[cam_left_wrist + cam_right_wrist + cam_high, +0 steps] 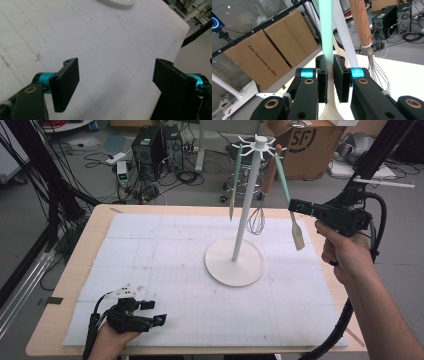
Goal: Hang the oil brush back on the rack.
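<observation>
While hanging, spatula [327,30] — between right gripper [330,75] pads

Both grippers were matte black, and each had turquoise metal collars behind two flat, rectangular black jaws. On the right gripper [329,77] brass-coloured pivot bushings sat in the black linkage arms at 5 and 7 o'clock of the jaws, and a thick black cable [334,335] trailed from it. The left gripper [116,85] showed a small screw hole near each jaw tip and carried a pale grey three-cornered plate [122,292]; both forearms were bare, without sleeves.
</observation>
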Available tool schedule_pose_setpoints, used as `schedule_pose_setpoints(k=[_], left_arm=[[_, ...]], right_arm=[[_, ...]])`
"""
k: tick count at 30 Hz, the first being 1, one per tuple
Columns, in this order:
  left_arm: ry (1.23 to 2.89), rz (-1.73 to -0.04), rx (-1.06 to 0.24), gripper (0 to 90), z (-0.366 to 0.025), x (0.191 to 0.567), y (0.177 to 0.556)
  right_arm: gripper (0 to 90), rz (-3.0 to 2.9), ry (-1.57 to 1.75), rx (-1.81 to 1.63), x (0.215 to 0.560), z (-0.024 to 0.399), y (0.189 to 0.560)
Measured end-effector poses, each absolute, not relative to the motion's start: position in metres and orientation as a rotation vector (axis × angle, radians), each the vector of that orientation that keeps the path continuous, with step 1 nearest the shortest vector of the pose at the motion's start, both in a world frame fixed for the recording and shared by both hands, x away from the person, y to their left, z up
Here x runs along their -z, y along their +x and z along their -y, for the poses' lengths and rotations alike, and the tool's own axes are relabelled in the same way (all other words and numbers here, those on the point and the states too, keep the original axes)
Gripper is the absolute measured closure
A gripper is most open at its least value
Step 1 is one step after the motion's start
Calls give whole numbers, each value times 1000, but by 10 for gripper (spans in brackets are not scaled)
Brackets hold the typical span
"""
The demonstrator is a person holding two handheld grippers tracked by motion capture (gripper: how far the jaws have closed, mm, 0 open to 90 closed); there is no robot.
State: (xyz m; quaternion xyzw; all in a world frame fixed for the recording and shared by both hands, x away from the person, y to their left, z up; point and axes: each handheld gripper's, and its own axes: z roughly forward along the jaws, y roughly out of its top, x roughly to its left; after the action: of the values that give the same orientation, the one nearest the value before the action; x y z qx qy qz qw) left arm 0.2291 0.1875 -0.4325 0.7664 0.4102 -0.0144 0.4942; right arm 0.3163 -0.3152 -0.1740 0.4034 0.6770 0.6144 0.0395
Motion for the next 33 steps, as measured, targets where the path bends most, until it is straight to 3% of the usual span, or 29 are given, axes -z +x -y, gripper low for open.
schedule_pose_setpoints(k=[24, 33], left_arm=[[1855, -997, 32, 220, -188, 432, 229], [1861, -994, 28, 220, -189, 432, 229]], right_arm=[[781, -2100, 1255, -1824, 180, 307, 322], [694, -2086, 1280, -1840, 184, 309, 322]])
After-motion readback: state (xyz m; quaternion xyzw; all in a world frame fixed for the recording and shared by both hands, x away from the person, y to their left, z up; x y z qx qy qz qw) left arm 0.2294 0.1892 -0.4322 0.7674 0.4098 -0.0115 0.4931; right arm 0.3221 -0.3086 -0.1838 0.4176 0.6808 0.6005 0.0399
